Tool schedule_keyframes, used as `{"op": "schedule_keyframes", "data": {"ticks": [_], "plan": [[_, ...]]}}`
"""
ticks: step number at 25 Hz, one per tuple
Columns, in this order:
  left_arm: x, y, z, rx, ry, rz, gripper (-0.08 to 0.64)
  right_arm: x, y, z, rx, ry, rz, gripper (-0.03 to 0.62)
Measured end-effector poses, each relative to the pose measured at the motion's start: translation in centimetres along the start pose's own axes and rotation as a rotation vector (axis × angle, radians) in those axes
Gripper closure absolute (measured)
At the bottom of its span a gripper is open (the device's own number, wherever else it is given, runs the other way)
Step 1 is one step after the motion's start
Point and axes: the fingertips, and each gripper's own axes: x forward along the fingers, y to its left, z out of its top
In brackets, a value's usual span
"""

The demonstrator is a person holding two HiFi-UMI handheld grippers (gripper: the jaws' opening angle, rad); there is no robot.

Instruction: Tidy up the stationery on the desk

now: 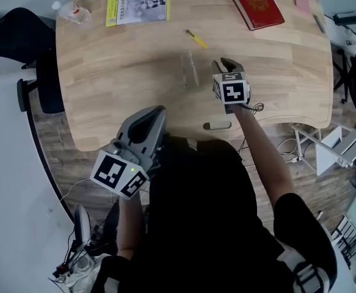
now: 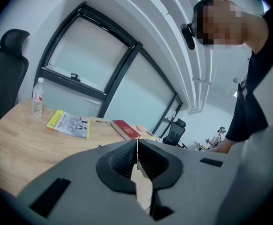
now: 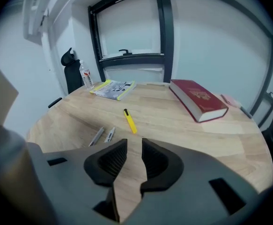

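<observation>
Desk with loose stationery; two empty grippers.
Red book far right; booklet far left. Right gripper over desk, jaws narrowly apart; left gripper at near edge, jaws together. Bottle beside booklet, contents unclear. Two grey pens mid-desk; yellow pen just beyond.

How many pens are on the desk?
3 surely: a yellow pen mid-desk, two grey pens side by side nearer the person. A dark stick at the far right edge may be a fourth.
</observation>
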Motion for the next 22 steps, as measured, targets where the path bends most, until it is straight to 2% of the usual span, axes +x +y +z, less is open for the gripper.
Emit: {"op": "schedule_keyframes", "data": {"ticks": [5, 12, 18, 22], "plan": [[1.0, -0.7, -0.6, -0.03, -0.013, 0.061, 0.522, 2.7, -0.3, 2.2, -0.129, -0.01, 0.074, 0.451], [1.1, -0.8, -1.5, -0.067, -0.017, 0.147, 0.522, 7.0, 1.3, 3.8, -0.232, 0.007, 0.159, 0.449], [0.7, -0.5, -1.7, -0.087, -0.013, 0.21, 0.522, 9.6, 1.7, 2.9, -0.255, 0.071, 0.176, 0.449], [0.4, -0.8, -1.4, -0.078, -0.014, 0.218, 0.522, 10.5, 1.4, 2.5, -0.236, 0.078, 0.175, 0.466]]}}
